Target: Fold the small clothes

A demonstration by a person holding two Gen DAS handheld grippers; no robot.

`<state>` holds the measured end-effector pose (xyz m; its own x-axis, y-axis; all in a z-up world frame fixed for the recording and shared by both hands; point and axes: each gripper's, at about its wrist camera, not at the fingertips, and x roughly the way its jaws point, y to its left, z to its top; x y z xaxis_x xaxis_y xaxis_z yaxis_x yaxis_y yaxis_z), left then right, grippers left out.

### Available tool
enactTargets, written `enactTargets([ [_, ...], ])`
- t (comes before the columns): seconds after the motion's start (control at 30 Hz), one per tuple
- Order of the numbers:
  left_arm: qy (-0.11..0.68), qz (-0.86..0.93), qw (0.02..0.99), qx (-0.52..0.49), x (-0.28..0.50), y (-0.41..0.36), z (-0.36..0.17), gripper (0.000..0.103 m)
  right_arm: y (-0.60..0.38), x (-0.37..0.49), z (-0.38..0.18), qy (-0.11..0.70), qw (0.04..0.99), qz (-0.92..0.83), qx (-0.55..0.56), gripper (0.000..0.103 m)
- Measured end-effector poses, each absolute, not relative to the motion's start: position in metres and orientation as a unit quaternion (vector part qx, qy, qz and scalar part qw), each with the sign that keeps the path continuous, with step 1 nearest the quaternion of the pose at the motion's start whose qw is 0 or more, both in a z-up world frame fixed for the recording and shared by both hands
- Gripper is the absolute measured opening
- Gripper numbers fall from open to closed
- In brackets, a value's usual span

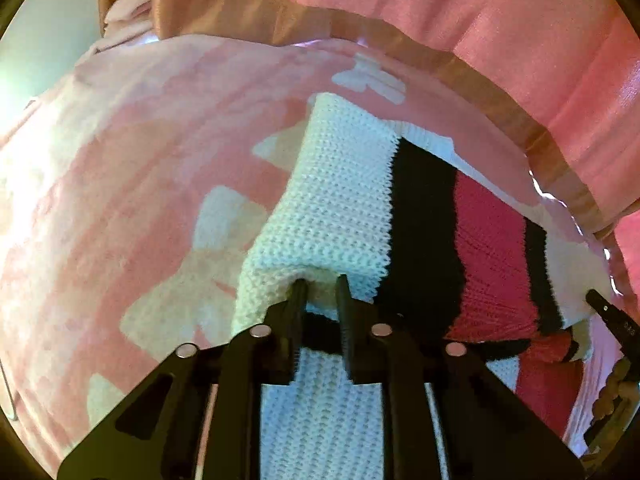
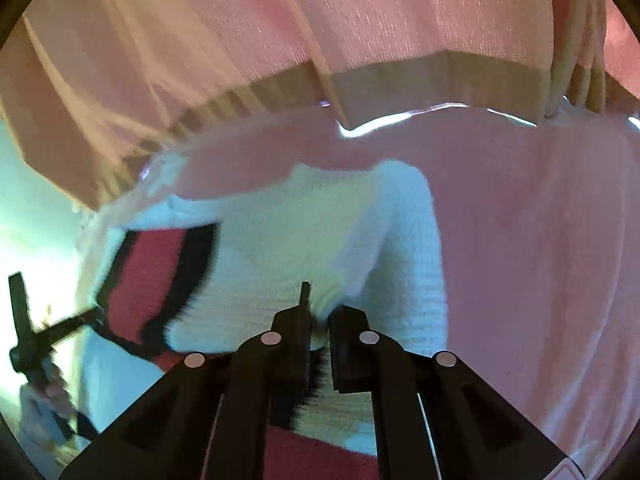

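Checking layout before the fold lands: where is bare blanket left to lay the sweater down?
Free: pink blanket left of the sweater, and the blanket's plain stretch on the sweater's other side in the right wrist view. Crowded: the strip between sweater and curtain.

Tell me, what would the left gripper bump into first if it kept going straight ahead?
Probably the knit sweater itself: the left gripper already pinches its white fold, with the pink blanket apparently underneath.
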<state>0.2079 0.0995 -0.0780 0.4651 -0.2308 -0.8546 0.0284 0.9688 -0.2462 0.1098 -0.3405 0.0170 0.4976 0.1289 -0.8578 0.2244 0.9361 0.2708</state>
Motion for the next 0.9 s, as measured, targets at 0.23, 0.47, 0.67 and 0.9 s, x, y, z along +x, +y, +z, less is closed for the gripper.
enactTargets([
  [0.23,0.5,-0.059,0.86,-0.077,0.201,0.105,-0.071,0.015,-0.358,0.089,0.041,0.479,0.854,-0.082,0.185,0.02],
  [0.47,0.495,-0.054,0.867,-0.016,0.193,0.092,-0.072,0.015,-0.343,0.091,0.006,0.543,0.83,-0.065,0.111,0.01],
  [0.67,0.464,-0.065,0.883,0.017,0.16,0.081,-0.04,0.027,-0.325,0.063,0.047,0.497,0.858,-0.063,0.111,0.009],
  [0.9,0.422,-0.083,0.902,0.039,0.097,0.067,-0.009,0.041,-0.284,0.004,0.058,0.481,0.869,-0.07,0.087,0.013],
])
